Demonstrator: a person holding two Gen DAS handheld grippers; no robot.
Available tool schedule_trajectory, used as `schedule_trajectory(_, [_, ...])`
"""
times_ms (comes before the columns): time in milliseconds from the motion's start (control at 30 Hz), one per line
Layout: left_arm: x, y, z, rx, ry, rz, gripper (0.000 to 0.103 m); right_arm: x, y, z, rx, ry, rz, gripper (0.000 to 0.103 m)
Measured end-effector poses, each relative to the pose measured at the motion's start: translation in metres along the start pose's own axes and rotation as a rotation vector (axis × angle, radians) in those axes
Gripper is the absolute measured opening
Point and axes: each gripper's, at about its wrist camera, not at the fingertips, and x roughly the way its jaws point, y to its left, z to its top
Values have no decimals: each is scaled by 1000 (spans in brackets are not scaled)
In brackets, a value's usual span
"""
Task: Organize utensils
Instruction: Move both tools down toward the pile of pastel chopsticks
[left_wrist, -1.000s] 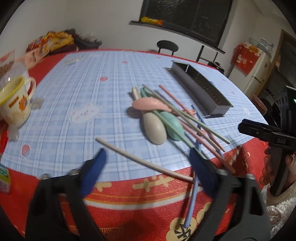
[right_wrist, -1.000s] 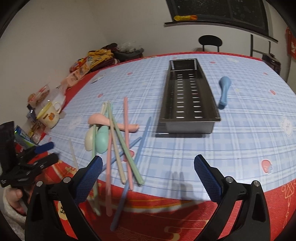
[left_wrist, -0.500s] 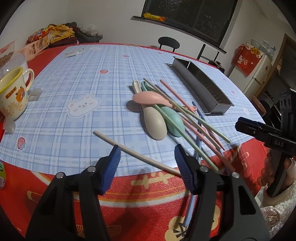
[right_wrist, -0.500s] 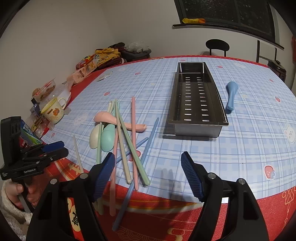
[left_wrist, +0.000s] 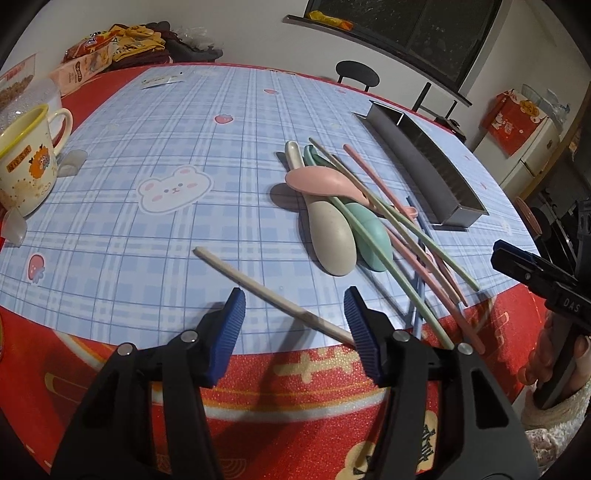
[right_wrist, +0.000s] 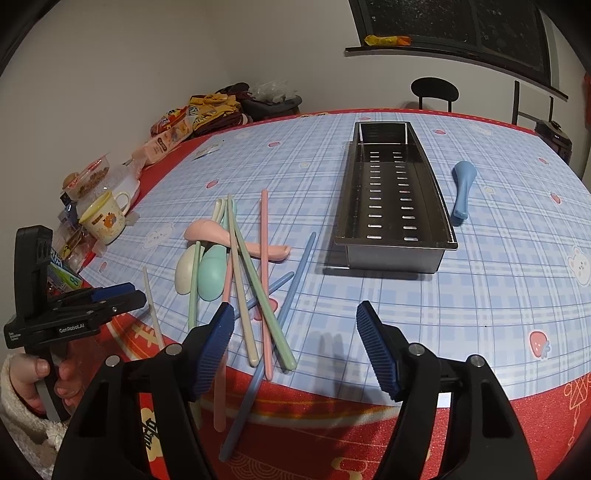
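Both sets of tongs have just been narrowing and grip nothing — left tongs (left_wrist: 293, 314) straddle the cream chopstick (left_wrist: 266, 291) at the worktop (left_wrist: 147, 258) edge, pads not touching it. Right tongs (right_wrist: 295, 325) hang partly open over bare cloth beside the chopstick-and-spoon pile (right_wrist: 240, 266) — metal tray (right_wrist: 395, 206) sits empty beyond.

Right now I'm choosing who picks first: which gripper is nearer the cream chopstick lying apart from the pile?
Left. The left gripper straddles the cream chopstick, jaws apart; the right gripper is beyond the pile.
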Motion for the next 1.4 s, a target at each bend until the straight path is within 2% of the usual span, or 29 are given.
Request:
schedule_trajectory(133, [5,2,-1,-16,18,-5,57,0,-3,-2,9,-3,4,67])
schedule_trajectory(233, [8,-2,-2,-18,26,23,60,2,-4,-3,13,0,9,67])
schedule_trajectory(333, [12,-12,-2,31,35,72,64,3,-2,-3,10,0,17,67])
schedule_trajectory(500, [21,-32,-6,138,62,144,77,0,-4,-2,13,-10,20,67])
schedule_trajectory(633, [25,-40,-13,192,66,194,82,-2,-9,-3,28,-16,18,67])
schedule_trajectory(733, [24,-38,-14,196,71,194,83,-3,-11,-3,35,-22,23,67])
schedule_trajectory(1000, [19,-34,-12,181,103,191,72,-6,-18,-4,41,-36,6,67])
schedule_trajectory(1167, [21,-36,-11,175,84,200,70,-9,-34,-3,89,-42,-8,67])
schedule_trajectory(1233, [22,-36,-8,178,76,200,63,-11,-36,-3,91,-45,-7,67])
schedule_trajectory(1300, [22,-34,-3,181,65,202,43,-12,-37,-4,89,-46,-9,67])
schedule_trajectory(1400, [25,-32,4,192,69,175,29,-13,-37,-5,91,-48,-4,67])
